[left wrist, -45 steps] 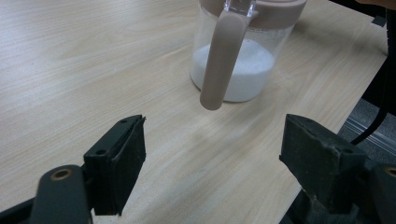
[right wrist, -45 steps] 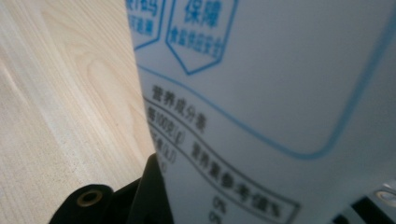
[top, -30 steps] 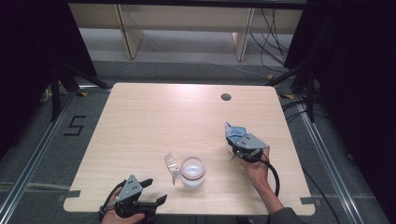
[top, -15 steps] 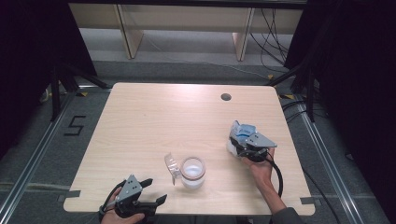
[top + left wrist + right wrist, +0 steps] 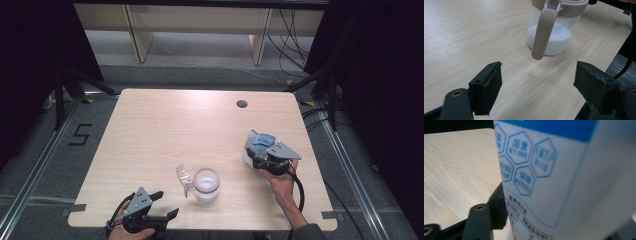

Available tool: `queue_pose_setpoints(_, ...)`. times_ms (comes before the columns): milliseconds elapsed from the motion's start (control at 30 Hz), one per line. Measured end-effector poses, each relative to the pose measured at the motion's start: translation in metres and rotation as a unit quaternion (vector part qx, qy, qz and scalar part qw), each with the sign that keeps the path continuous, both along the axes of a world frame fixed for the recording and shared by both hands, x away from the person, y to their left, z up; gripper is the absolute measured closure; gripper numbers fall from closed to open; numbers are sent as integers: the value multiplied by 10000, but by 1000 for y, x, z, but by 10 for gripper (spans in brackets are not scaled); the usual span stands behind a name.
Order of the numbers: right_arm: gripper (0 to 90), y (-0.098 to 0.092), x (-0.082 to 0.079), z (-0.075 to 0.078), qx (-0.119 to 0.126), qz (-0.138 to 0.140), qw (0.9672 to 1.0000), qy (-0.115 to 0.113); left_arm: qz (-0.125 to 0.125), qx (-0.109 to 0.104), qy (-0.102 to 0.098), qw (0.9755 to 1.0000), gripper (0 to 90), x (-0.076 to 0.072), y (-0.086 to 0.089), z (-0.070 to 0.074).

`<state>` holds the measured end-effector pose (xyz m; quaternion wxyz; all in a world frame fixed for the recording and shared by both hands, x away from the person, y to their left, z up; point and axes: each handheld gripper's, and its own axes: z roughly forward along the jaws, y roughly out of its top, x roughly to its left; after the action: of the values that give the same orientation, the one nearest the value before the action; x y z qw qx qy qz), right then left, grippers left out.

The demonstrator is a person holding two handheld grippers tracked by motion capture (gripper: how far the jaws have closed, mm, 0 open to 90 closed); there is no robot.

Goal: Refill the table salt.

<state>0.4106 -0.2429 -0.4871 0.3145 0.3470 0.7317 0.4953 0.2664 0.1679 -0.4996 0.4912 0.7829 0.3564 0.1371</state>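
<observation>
White-and-blue salt bag [image 5: 259, 142] sits between the jaws of the right gripper [image 5: 260, 156] at the tabletop's [image 5: 165, 130] right side; jaws have just been opening, left pad apparently just off the bag. Left gripper [image 5: 162, 206] released, empty, near front edge. Glass jar [image 5: 206, 184] of white grains stands between the grippers, its flip lid [image 5: 184, 179] open, nothing between it and the bag.

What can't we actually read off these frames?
- Right gripper grip: in the right gripper view the white-and-blue bag hides one side, so contact with the bag can't be judged.
- Bag's top: cut off by the frame edge in the right gripper view; too small in the high view.
- Jar lid: cropped by the top edge in the left gripper view.
- Bag's print: blurred, unreadable.
</observation>
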Motion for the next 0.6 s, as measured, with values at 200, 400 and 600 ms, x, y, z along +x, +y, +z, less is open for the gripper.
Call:
queue_pose_setpoints(200, 310, -5, -17, 8, 24, -113, 9999, 59, 40, 16, 27, 10000, 216, -1, 0, 1)
queue_pose_setpoints(400, 289, -10, -34, 14, -31, -134, 9998, 107, 96, -73, 60, 9999, 216, -2, -1, 0)
queue_pose_setpoints(600, 283, -13, -44, 14, -198, -171, 9996, 133, 119, -91, 49, 9999, 216, -1, 0, 0)
